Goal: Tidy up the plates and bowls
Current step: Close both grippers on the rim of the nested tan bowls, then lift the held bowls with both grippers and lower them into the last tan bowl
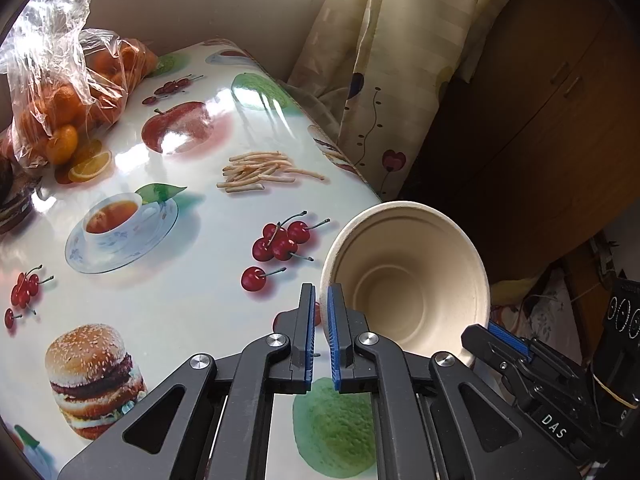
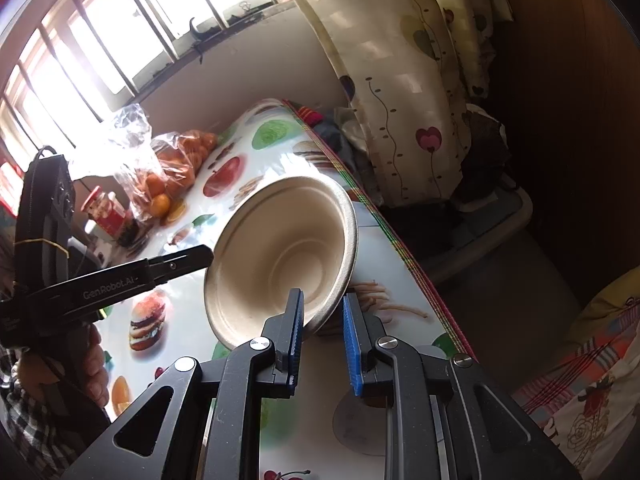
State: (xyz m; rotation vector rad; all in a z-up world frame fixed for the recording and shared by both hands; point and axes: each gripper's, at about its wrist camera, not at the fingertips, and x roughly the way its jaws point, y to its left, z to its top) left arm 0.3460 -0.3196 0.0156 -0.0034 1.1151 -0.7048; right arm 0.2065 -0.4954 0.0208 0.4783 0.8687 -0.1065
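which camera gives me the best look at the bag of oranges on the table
The left wrist view. There the bag of oranges sits large at the upper left, with single fruits showing through the clear plastic. In the right wrist view the bag is farther off, smaller and washed out by window glare.

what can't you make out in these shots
- Beige paper-pulp bowl: its underside faces away in both wrist views, so whether it is one bowl or a nested stack is unclear.
- Red-lidded jar: its label is blurred in the right wrist view.
- Dark brown shape: cut off by the left wrist view's edge.
- Barred window: glare washes out the view outside.
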